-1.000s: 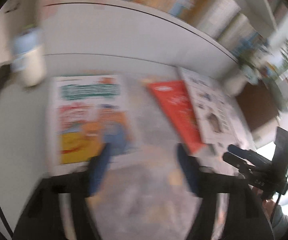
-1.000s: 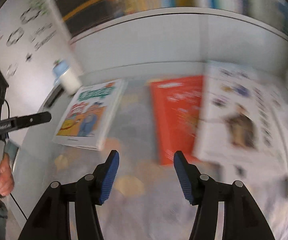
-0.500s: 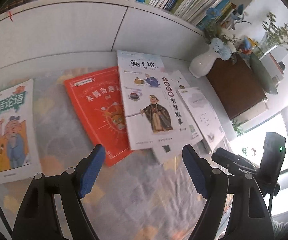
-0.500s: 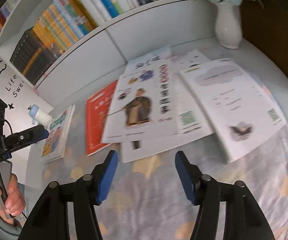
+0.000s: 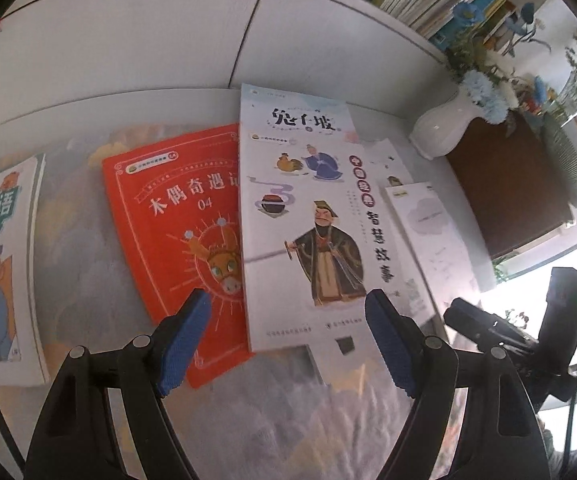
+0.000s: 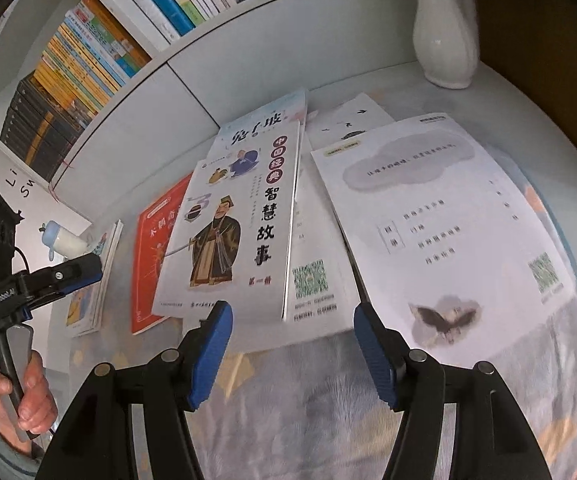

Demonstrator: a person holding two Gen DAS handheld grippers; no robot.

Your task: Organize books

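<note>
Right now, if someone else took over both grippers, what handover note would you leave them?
Left gripper: open, empty, above the near edges of the red book and the swordsman book.
Right gripper: open, empty; its jaws have just been opening, with nothing between them.
Books: all lie flat on the patterned cloth. The swordsman book overlaps the red one; the moth book lies to its right, the cartoon book far left.
Done: nothing gathered.
Left: collect and stack all of them.
</note>
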